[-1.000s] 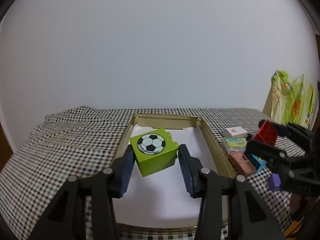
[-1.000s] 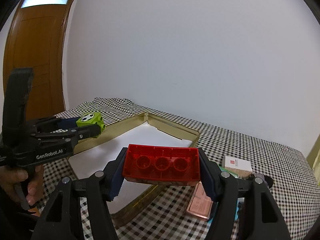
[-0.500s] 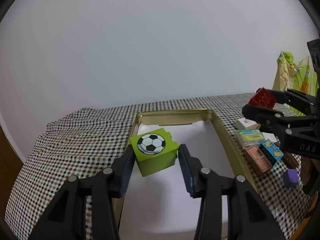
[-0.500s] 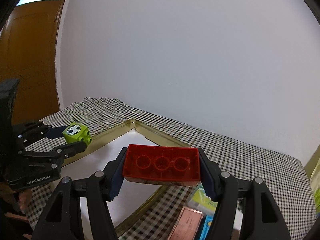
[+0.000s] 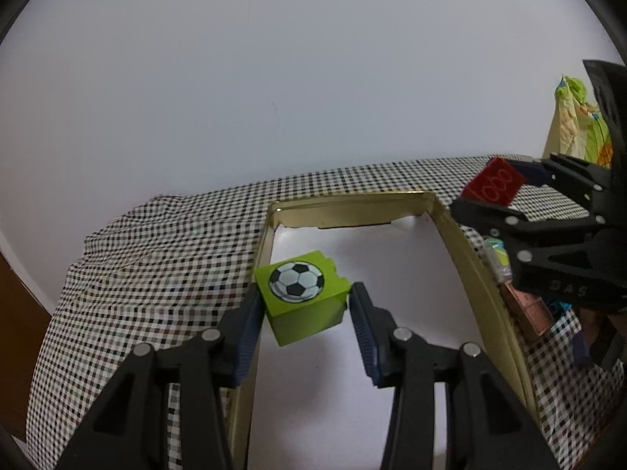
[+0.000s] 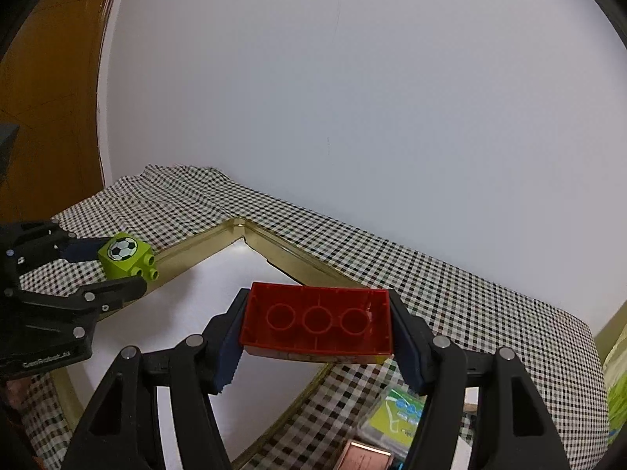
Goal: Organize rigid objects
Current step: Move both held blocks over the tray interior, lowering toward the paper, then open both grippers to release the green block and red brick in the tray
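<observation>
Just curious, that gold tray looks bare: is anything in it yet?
Empty as far as shown: only white lining shows inside the gold tray; the green block and red brick hang clamped in grippers.

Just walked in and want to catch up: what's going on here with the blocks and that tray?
A person holds a gripper in each hand. The left gripper is shut on a green soccer-ball block, the right gripper on a red brick, its hollow underside facing the camera. Both hang above the gold-rimmed tray on the checkered cloth; neither block is set down yet.
</observation>
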